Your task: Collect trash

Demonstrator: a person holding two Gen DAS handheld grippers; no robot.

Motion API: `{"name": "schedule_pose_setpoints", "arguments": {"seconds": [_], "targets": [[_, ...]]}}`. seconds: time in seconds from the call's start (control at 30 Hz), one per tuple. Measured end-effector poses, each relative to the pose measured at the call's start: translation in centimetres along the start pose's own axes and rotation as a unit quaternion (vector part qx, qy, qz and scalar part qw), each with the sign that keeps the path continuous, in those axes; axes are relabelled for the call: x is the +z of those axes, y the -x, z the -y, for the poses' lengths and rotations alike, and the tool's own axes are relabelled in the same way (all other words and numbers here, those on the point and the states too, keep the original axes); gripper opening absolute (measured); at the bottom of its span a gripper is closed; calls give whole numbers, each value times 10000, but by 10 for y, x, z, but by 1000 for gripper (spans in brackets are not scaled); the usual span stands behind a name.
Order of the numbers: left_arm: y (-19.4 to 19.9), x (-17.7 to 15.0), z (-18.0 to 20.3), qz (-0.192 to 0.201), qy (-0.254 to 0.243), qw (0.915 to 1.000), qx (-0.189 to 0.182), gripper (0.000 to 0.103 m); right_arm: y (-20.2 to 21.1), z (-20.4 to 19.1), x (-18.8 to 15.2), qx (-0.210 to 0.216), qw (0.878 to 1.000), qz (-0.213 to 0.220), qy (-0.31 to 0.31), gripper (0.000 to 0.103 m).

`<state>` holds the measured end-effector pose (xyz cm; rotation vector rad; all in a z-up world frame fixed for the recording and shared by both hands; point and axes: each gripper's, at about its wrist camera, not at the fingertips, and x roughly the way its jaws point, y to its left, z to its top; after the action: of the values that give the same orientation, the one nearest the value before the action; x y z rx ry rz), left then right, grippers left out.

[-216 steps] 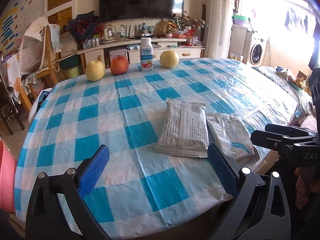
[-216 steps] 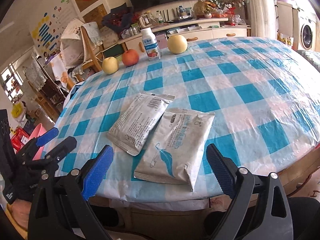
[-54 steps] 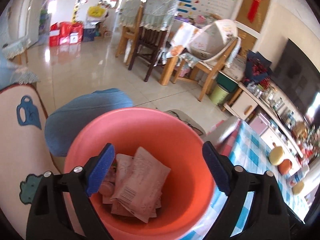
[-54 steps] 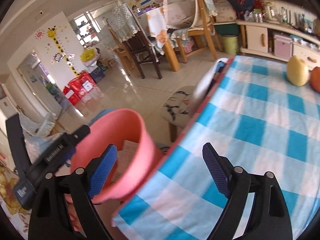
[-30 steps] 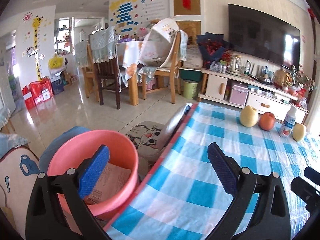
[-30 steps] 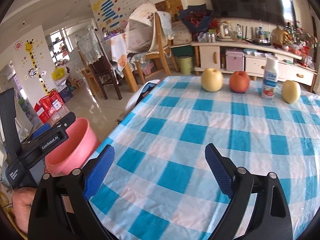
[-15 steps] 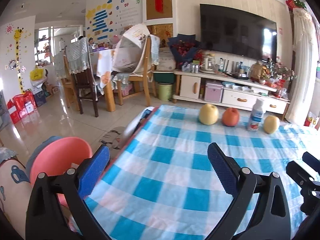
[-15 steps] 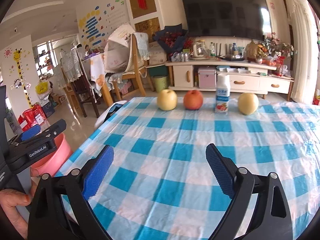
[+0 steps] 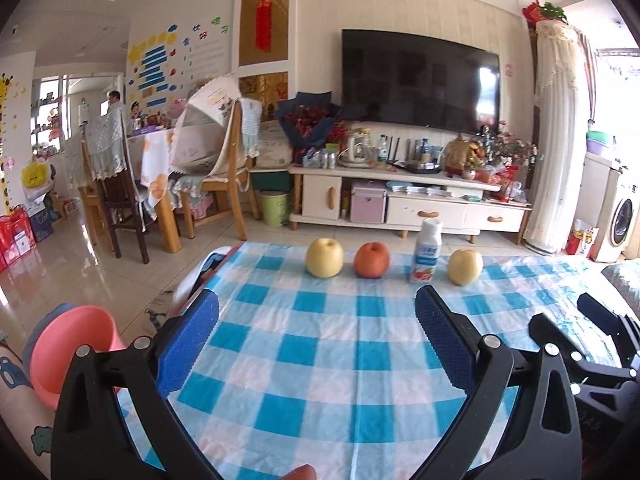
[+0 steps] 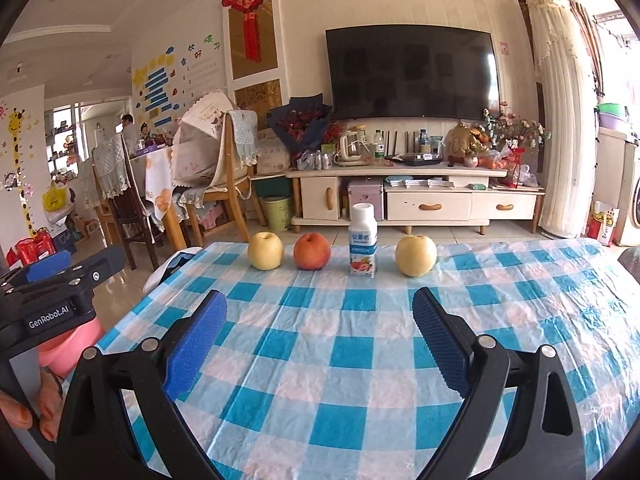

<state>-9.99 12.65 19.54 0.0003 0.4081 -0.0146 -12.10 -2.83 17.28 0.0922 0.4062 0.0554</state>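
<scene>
Hovering over the blue-and-white checked desk (image 9: 320,360): left tool (image 9: 316,344) and right tool (image 10: 318,340), both spread wide, blue pads gripping nothing. Pink round plastic bucket (image 9: 68,348) sits low, left of the left tool, beside the desk edge; its contents can't be seen from here. Ahead of both tools, at the desk's far edge, a row: yellow pear (image 10: 265,256), red-orange apple (image 10: 312,257), white capped drink bottle (image 10: 363,240), second yellow pear (image 10: 416,256).
</scene>
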Motion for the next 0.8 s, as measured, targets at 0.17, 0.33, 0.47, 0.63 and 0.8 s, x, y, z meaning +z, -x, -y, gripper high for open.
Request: {"name": "schedule_pose_setpoints", "arguments": {"seconds": [0.17, 0.33, 0.47, 0.63, 0.8], "targets": [[10, 8, 26, 224, 14, 9997, -65, 99, 10, 24, 1, -243, 9995, 190, -17, 93], [12, 9, 45, 218, 78, 9996, -140, 99, 15, 43, -1, -401, 9989, 240, -80, 93], [10, 8, 57, 174, 50, 9998, -112, 99, 19, 51, -2, -490, 9983, 329, -27, 93], [5, 6, 69, 133, -8, 9998, -133, 99, 17, 62, -3, -553, 9979, 329, -51, 93], [-2, 2, 75, 121, -41, 9998, -130, 99, 11, 72, -5, -551, 9980, 277, -145, 93]]}}
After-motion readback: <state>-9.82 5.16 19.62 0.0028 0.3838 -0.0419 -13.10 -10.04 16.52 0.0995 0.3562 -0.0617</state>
